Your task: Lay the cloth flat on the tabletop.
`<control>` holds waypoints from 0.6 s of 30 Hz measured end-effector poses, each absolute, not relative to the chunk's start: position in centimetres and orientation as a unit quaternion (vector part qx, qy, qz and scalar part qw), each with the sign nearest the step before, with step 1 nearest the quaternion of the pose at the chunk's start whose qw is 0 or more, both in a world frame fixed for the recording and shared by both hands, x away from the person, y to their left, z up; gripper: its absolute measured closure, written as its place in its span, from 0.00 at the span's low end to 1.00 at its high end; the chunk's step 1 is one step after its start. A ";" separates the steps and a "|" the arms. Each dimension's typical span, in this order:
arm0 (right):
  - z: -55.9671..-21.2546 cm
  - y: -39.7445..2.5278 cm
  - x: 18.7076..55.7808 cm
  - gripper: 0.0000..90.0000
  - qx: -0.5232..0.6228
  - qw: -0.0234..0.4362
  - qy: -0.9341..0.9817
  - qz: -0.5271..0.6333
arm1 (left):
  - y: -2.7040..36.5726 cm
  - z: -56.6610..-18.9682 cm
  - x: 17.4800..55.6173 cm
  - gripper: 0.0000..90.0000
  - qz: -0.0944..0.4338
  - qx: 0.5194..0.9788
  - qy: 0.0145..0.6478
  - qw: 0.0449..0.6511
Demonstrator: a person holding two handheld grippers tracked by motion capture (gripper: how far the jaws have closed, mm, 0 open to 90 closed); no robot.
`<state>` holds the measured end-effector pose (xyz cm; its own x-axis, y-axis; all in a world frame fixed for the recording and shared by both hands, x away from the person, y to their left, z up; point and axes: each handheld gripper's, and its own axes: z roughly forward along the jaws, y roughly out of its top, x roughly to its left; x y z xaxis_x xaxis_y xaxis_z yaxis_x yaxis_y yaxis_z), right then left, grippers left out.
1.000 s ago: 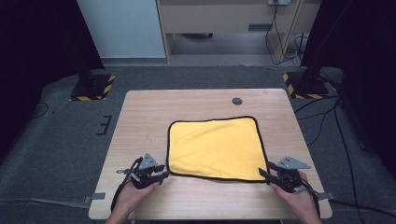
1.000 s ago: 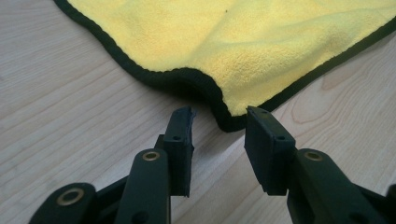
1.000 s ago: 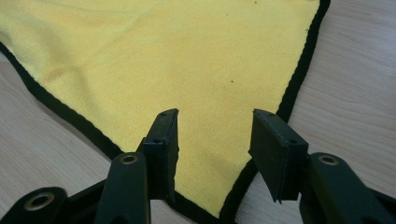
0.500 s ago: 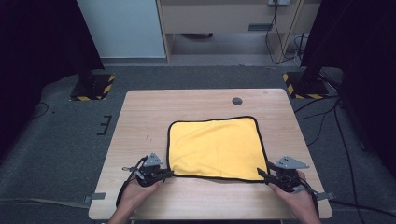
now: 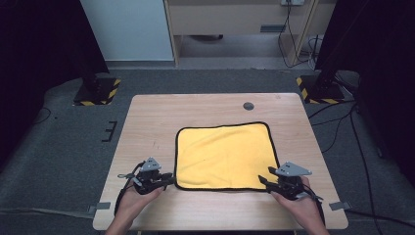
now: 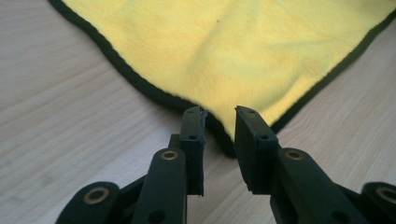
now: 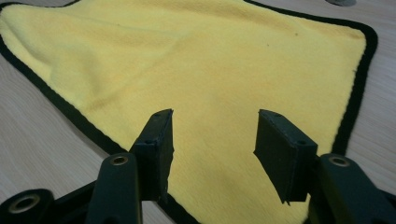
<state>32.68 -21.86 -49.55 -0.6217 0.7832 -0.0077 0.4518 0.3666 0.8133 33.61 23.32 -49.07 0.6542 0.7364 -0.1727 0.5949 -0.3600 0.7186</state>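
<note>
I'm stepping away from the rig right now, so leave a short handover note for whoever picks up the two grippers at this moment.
Left gripper: open, jaws set narrowly either side of the near left corner of the yellow microfibre cloth with black edging, not clamped yet.
Right gripper: open wide, jaws over the cloth's near right corner, nothing gripped.
Things: the cloth lies flat and spread out on the light wooden table; a small dark round disc sits on the table beyond its far edge.
Done: both grippers lined up at the near corners.
Left: close on both corners; probably lift and fold the cloth away from the person.
</note>
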 end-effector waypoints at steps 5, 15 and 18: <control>-49.4 -19.9 33.0 0.44 0.373 0.207 0.803 0.416 | 23.6 -48.7 33.7 0.66 0.124 0.816 0.404 0.394; -49.5 -17.1 33.7 0.29 0.363 0.195 0.803 0.430 | 23.0 -47.3 35.5 0.48 0.155 0.811 0.395 0.403; -49.5 -16.5 34.0 0.25 0.361 0.188 0.802 0.436 | 22.8 -47.0 36.2 0.40 0.156 0.810 0.395 0.404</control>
